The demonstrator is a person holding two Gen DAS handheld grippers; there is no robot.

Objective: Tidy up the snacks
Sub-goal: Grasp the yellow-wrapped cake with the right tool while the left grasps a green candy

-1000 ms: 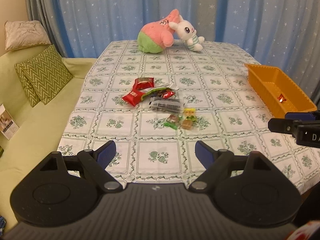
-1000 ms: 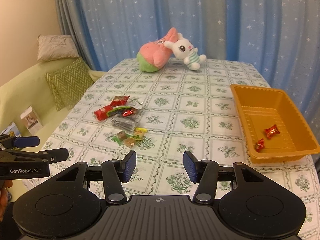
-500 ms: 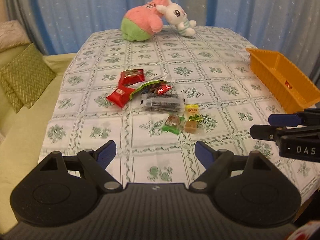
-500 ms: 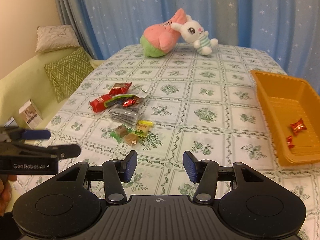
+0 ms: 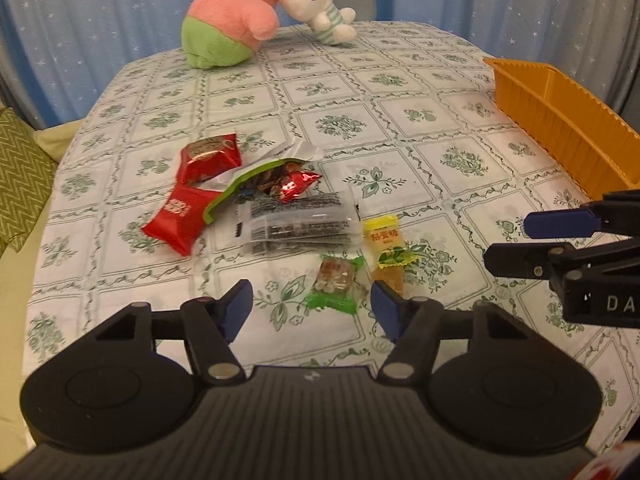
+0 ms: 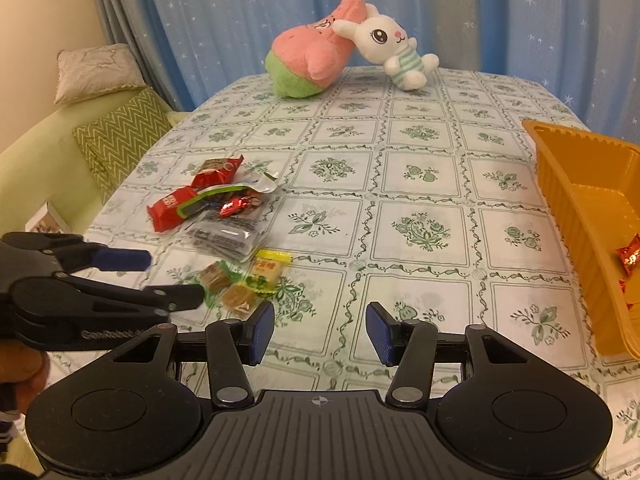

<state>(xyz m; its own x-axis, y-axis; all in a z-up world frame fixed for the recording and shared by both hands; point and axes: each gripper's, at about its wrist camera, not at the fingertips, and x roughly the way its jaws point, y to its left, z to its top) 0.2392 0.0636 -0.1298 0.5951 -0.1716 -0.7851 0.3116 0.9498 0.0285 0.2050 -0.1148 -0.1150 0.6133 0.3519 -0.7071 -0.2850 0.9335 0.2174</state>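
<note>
Just ahead of the left gripper's (image 5: 311, 302) spread fingers (image 5: 239, 300), a green-wrapped candy (image 5: 335, 282).

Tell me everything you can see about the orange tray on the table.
The orange tray is a shallow rectangular bin of glossy plastic with ribbed outer walls, sitting flat on the tablecloth at the table's right edge, apart from the snack pile. Inside lie red foil candies on its floor. Its right side is cut off by the frame. Neither tongs touches it.
</note>
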